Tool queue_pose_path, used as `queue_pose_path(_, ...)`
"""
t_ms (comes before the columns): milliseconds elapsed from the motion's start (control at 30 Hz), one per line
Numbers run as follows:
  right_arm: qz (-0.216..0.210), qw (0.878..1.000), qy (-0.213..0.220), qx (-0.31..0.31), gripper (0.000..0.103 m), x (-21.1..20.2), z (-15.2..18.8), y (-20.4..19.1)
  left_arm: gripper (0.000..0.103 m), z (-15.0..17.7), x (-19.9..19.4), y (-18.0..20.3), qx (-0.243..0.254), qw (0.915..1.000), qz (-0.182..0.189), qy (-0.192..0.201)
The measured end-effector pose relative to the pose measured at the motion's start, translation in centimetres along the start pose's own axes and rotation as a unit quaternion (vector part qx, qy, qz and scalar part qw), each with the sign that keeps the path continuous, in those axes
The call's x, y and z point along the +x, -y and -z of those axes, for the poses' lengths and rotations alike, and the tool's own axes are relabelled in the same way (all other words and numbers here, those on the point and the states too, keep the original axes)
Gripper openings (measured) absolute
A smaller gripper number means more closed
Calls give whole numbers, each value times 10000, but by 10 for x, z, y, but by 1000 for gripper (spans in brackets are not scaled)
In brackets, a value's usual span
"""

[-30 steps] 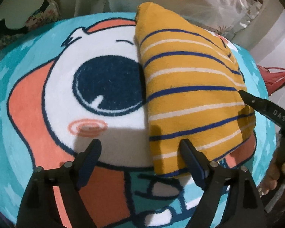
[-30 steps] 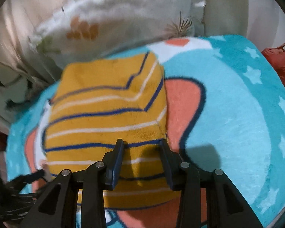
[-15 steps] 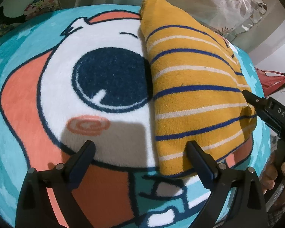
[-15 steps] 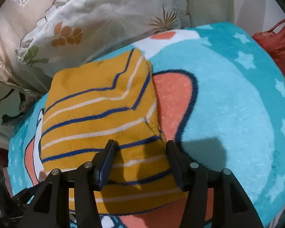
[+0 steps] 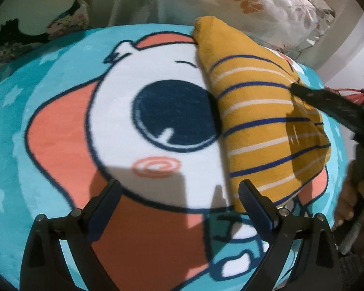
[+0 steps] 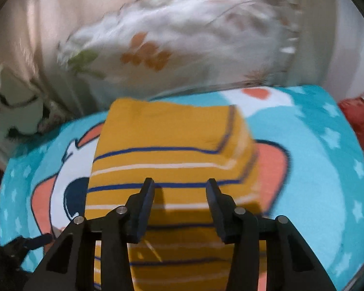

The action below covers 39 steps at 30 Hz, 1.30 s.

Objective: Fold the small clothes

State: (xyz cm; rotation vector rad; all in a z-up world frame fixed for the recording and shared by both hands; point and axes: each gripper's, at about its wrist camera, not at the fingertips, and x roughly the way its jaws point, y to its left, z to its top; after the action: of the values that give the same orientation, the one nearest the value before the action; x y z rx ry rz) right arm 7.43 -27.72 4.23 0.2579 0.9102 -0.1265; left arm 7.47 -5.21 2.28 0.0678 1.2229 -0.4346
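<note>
The folded yellow striped garment [image 6: 172,145] lies on the cartoon blanket [image 5: 60,126], its near end cut off behind my right gripper [image 6: 179,189], whose empty jaws are closing above the cloth. My left gripper [image 5: 179,191] is spread wide, holding nothing, beside the garment's edge. Motion blur smears the floral bedding [image 6: 182,36] behind.

matte black left gripper [image 5: 179,198], dark blue ribbed fingers [image 5: 248,200], silver screws, matching black right gripper [image 6: 179,200]
</note>
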Motion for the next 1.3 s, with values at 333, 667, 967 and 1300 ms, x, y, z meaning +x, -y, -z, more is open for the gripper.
queue_pose_path(333,79,10000,-21,3,50,3,-2,-21,97,2,-4,-27,-160,9998,-66,33)
queue_pose_path(667,27,9997,-179,177,52,-3,22,-22,97,7,18,-19,-9,9999,-94,-126)
queue_pose_path(967,88,9980,-189,595,52,-17,36,19,103,8,26,-8,69,9988,-478,-111)
queue_pose_path(1300,-142,9984,-134,532,54,-29,47,57,103,6,34,0,-447,9936,-1033,125)
